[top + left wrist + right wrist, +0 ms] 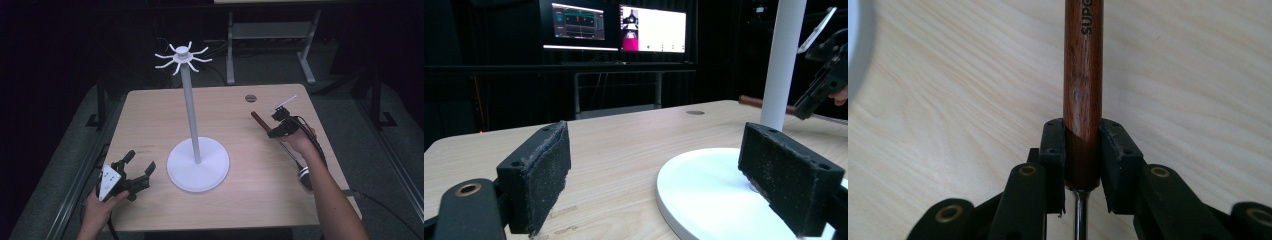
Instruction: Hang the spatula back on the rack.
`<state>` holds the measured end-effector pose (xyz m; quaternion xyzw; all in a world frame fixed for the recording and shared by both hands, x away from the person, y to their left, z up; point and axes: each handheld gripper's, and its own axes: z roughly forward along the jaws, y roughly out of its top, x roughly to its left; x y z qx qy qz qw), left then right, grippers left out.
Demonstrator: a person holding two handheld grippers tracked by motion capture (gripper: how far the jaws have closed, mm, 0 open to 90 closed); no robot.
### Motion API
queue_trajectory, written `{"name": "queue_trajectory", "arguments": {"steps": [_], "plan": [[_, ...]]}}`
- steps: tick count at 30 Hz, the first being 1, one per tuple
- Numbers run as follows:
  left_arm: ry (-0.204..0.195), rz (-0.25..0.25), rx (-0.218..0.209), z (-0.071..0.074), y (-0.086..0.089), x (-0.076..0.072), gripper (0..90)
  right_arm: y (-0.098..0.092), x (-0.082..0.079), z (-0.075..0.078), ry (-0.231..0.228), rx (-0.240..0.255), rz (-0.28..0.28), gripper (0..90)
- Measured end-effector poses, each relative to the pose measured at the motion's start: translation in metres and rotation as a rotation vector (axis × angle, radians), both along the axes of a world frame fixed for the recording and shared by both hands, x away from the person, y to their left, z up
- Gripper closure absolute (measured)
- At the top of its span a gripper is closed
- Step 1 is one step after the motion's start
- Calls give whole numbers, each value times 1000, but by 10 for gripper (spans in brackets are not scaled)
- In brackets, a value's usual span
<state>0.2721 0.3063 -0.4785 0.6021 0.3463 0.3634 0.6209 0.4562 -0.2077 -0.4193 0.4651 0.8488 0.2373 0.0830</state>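
Right tongs [1083, 165] clamped on the lower end of a brown wooden handle [1083, 85], both pads pressed against its sides, a thin metal shank [1079, 215] running down between the jaws and cut off by the bottom edge of the right gripper view. Top of the handle cut off too, with just the letters "SUPE" readable. From above, same right tongs [281, 126] held over the right part of the tabletop [240, 200], the handle [260, 120] slanting up and to the left, the shank trailing down toward a rounded metal head [304, 176] by the forearm, mostly hidden behind the arm, so hard to say whether spoon or ladle. Hard to tell as well whether that head rests on the wood or hangs just above it. Left tongs [654, 180] wide apart, nothing between the pads, parked low over the near left corner; seen from above, left tongs [137, 167] aimed toward the round white base [198, 167] of a stand. In the left gripper view, right-hand pad overlapping the base [704, 195], touching or merely in front not clear. White pole [189, 115] rising from the base to a crown of curved hooks [182, 56], all bare. Beyond the far edge, dark room, two lit screens [619, 30], details too small to read.
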Motion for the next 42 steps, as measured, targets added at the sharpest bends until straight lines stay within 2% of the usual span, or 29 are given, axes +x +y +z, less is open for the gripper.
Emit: {"name": "queue_trajectory", "arguments": {"steps": [4, 12, 21, 26, 30, 34, 37, 41, 42], "plan": [[0, 1, 1, 0, 0, 0, 130, -5, -7, 9, -43, 50, -5, 730], [-1, 2, 2, 0, 0, 0, 130, -11, -20, 24, -115, 119, -7, 731], [1, 2, -2, 0, 0, 0, 130, -12, -32, 41, -180, 171, 0, 730], [1, 3, -3, 0, 1, 1, 130, -11, -40, 49, -237, 205, 17, 730], [0, 3, -5, 0, 1, 1, 130, -11, -49, 57, -289, 257, 29, 730], [0, 2, -5, 0, 1, 1, 130, -12, -56, 64, -335, 280, 58, 731], [1, 1, -4, 0, 1, 0, 130, -14, -62, 68, -358, 311, 63, 730], [2, 2, -4, 0, 1, 0, 131, -18, -69, 76, -400, 378, 91, 730], [2, 2, -4, 0, 1, 0, 130, -18, -69, 76, -400, 378, 91, 730]]}}
